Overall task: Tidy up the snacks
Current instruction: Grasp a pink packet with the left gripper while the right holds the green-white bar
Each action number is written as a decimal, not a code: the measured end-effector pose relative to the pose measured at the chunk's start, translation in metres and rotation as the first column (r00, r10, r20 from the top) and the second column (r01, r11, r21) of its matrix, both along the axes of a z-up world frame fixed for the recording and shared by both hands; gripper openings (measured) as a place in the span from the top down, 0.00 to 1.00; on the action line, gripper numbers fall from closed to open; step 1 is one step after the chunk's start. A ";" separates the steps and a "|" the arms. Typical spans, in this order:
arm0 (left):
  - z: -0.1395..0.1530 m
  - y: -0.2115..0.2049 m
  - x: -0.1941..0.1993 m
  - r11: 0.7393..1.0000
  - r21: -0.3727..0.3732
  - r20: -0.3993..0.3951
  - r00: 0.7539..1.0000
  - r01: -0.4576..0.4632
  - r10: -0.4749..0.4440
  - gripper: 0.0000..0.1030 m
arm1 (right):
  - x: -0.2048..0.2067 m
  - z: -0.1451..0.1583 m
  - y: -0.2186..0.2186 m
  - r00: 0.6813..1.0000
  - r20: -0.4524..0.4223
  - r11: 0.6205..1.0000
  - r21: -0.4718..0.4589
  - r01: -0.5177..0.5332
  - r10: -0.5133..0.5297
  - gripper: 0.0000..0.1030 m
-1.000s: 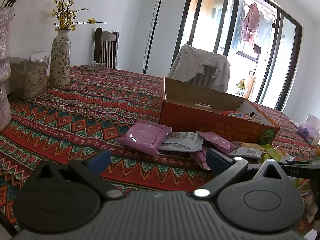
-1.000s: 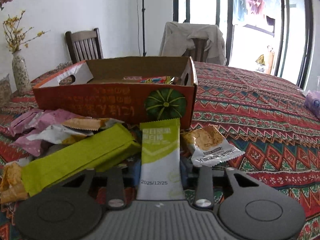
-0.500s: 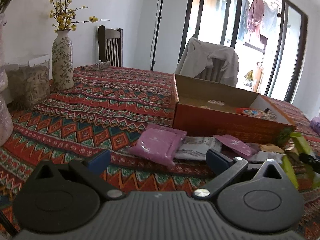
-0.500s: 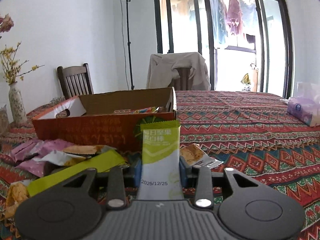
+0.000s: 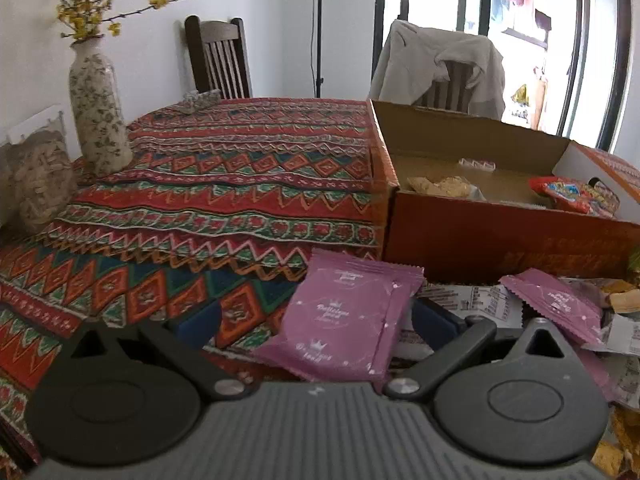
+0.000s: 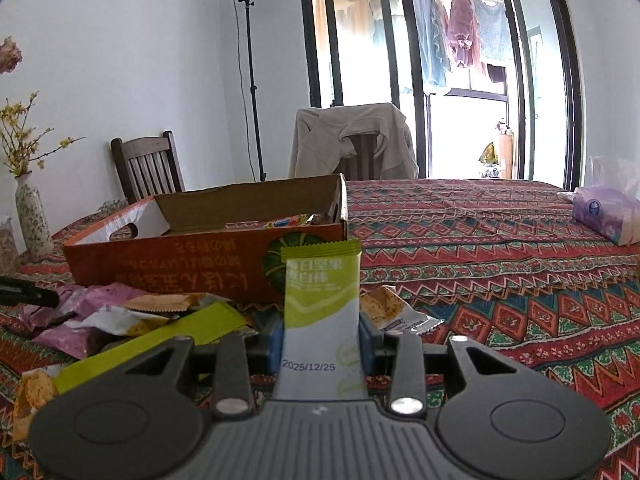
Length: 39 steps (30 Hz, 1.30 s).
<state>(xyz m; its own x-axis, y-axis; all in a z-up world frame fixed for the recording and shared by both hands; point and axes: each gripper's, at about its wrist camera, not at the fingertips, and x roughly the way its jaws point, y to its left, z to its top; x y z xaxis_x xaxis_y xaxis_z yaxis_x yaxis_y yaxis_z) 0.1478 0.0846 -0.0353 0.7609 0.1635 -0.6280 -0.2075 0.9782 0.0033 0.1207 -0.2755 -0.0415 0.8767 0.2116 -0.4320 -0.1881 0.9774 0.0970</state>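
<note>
Right gripper (image 6: 322, 340) clamping green sachet (image 6: 320, 304), left gripper (image 5: 316, 322) spread (purple packet (image 5: 344, 320) between), box (image 5: 512, 240) rim beside.

Green-white snack bar (image 6: 320, 312) upright before the orange box (image 6: 192, 264) — seemingly lifted.

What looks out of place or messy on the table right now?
Loose snack packets, among them a purple foil packet and a long green bar wrapper, lie in an overlapping heap on the patterned tablecloth in front of the orange cardboard box, which holds only a few packets.
</note>
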 end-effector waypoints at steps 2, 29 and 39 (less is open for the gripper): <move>-0.003 -0.003 0.005 1.000 0.006 -0.013 1.000 0.006 -0.006 0.00 | 0.000 0.000 0.000 1.000 0.000 1.000 -0.001 0.000 0.000 0.65; 0.014 0.003 -0.033 0.997 -0.072 0.111 0.994 0.022 -0.014 0.39 | -0.005 -0.002 -0.005 1.000 0.028 1.000 0.021 -0.015 0.015 0.65; 0.044 -0.013 -0.053 0.995 -0.077 0.229 0.973 0.056 -0.037 0.39 | -0.012 0.001 -0.005 0.997 0.078 0.999 0.036 -0.022 0.020 0.65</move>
